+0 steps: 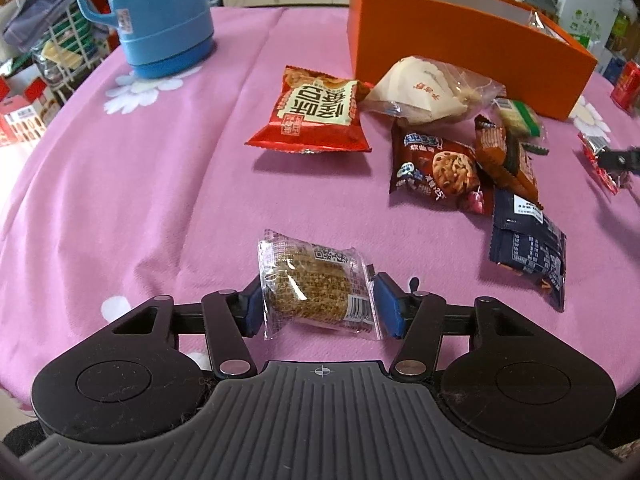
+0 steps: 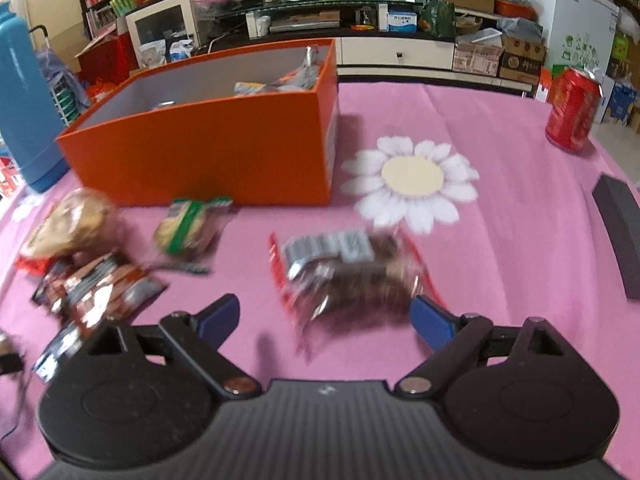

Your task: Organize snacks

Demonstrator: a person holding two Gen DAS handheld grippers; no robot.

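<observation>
While left tool (image 1: pixel 318 304) clamps clear-wrapped round oat cake (image 1: pixel 316 286) near me, low over pink counter (image 1: pixel 160 184), I see barcode and QR label on wrapper. Right tool (image 2: pixel 326 320) spread wide, blurred red-edged snack pack (image 2: pixel 344 276) between pads, unclamped. Orange box (image 2: pixel 208 148) far.

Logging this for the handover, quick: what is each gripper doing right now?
Left gripper: closed on the clear-wrapped oat cake, a pad against each side of the wrapper.
Right gripper: open wide, around the red-edged snack packet, not gripping it.
</observation>
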